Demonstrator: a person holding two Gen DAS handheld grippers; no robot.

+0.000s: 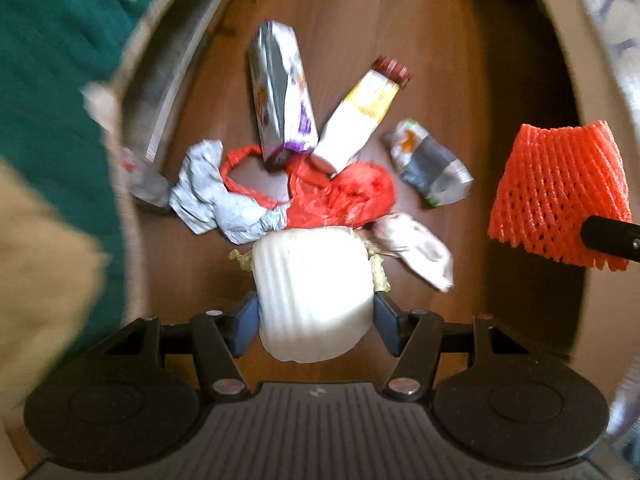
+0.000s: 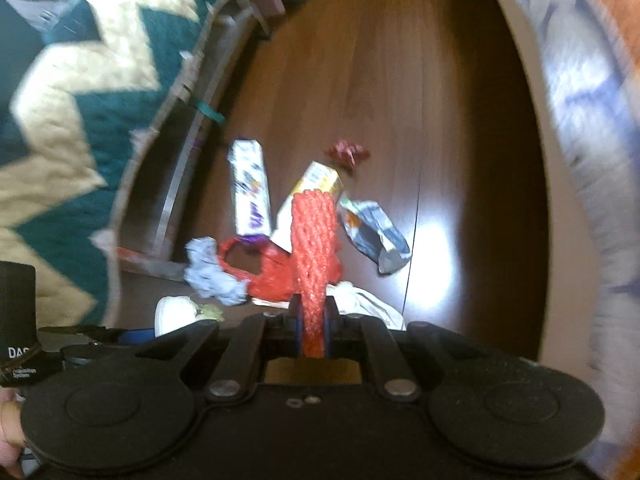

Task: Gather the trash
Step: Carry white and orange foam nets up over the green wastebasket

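Foam in both grips, lifted clear of the floor (image 1: 440, 60) litter.
I hold the left gripper (image 1: 316, 312) pinching a white foam sleeve (image 1: 316, 292), the right gripper (image 2: 314, 330) pressed on an orange foam net (image 2: 314, 240).

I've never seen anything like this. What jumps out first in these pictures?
Probably the bright orange foam net, pinched in the right hand-held gripper above the floor. Next, the white foam sleeve clamped in the left hand-held gripper. Beneath both, a litter pile spreads over the dark wooden floor, with a red plastic bag in the middle.
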